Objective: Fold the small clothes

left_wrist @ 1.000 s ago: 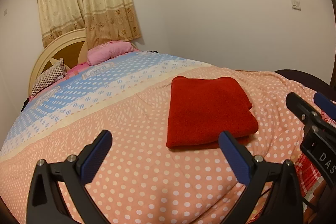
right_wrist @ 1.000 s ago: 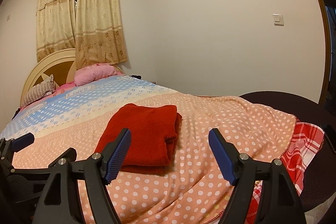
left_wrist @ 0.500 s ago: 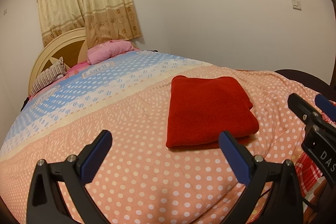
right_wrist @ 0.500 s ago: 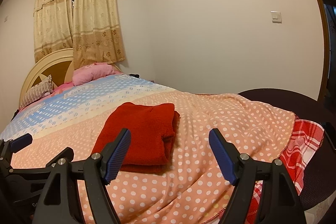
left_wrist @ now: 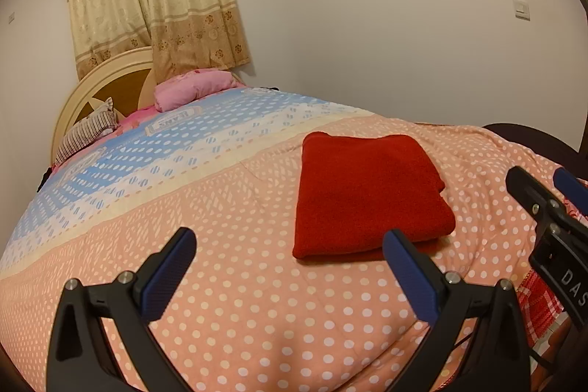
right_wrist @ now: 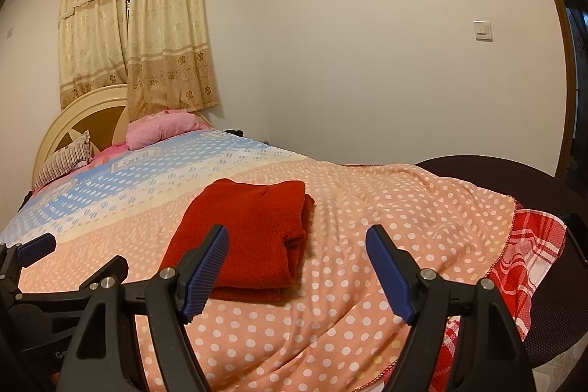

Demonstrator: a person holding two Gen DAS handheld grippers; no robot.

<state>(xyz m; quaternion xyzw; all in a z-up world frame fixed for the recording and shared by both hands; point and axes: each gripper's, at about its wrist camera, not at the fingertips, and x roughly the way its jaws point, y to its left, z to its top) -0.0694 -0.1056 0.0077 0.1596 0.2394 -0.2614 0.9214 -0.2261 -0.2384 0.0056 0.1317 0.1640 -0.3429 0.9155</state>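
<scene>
I see one red folded garment (left_wrist: 367, 193) lying flat on the polka-dot bedspread (left_wrist: 239, 300), in the peach part of it, near the foot end of the bed. My left gripper (left_wrist: 290, 267) hangs above the bedspread with the jaws spread wide and nothing between them. The garment is ahead of it and a little to the right; its near edge is just beyond the right fingertip in the left wrist view. My right gripper (right_wrist: 297, 270) is also wide open and empty. From its camera the garment (right_wrist: 250, 237) is ahead and to the left, partly hidden behind the left finger (right_wrist: 204, 272). Neither gripper touches the garment.

I count one garment, two grippers with two blue pads each, and two pillows at the headboard: one pink pillow (left_wrist: 191, 90) and one striped pillow (left_wrist: 86, 131). A red checked cloth (right_wrist: 529, 267) hangs under the bedspread edge at the right.
</scene>
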